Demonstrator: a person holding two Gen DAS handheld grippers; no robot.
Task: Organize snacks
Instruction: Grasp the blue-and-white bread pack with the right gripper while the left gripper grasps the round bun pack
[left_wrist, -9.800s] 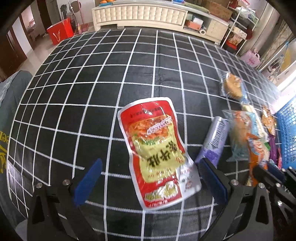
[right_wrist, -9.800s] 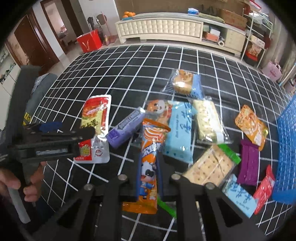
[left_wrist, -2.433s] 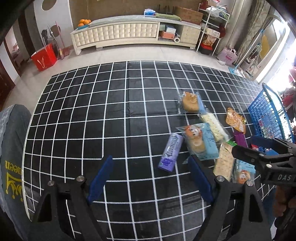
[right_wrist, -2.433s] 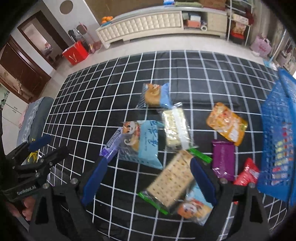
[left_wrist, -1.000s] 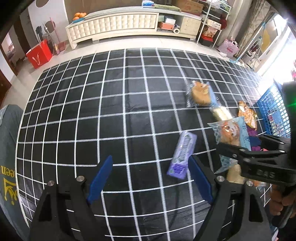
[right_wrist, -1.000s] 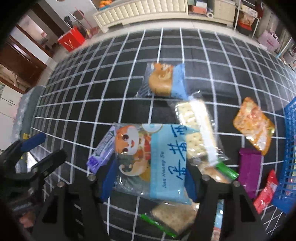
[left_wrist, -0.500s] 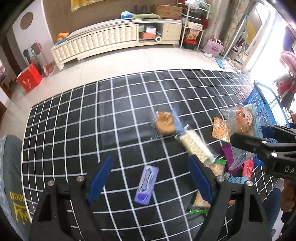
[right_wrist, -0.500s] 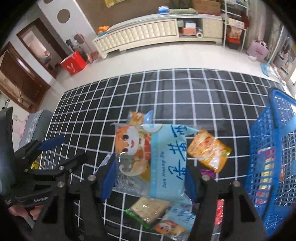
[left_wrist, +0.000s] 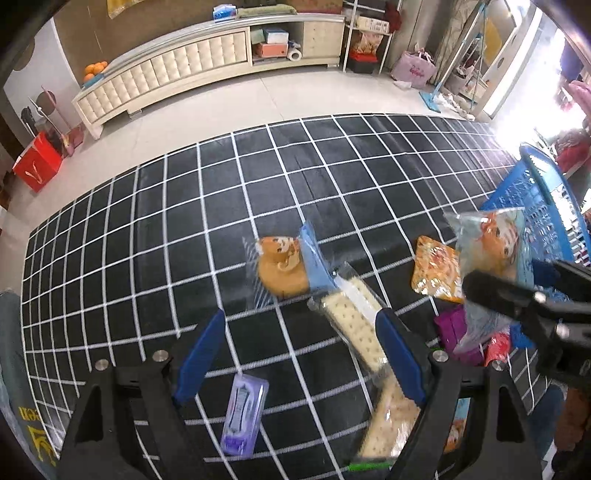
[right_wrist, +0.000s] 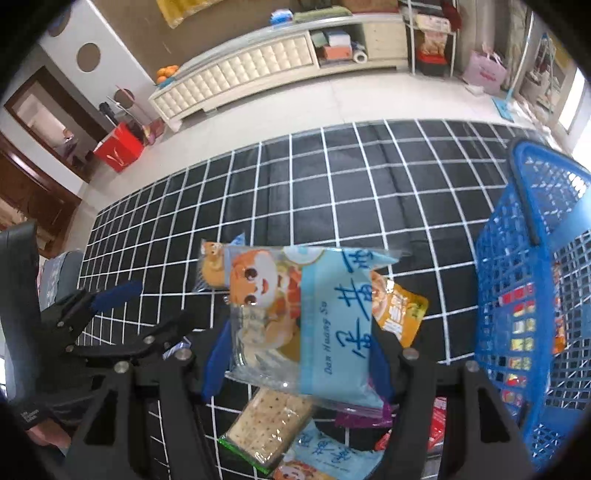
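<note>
The right gripper is squeezing a blue cartoon snack bag up in the air, beside the blue basket. The left gripper is hanging wide apart, holding nothing. Only its camera is showing the purple bar lying on the checkered mat.

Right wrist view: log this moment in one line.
right hand-held gripper: shut on blue cartoon snack bag | bag: lifted off mat | blue basket: to the right | left hand-held gripper: open, empty
</note>
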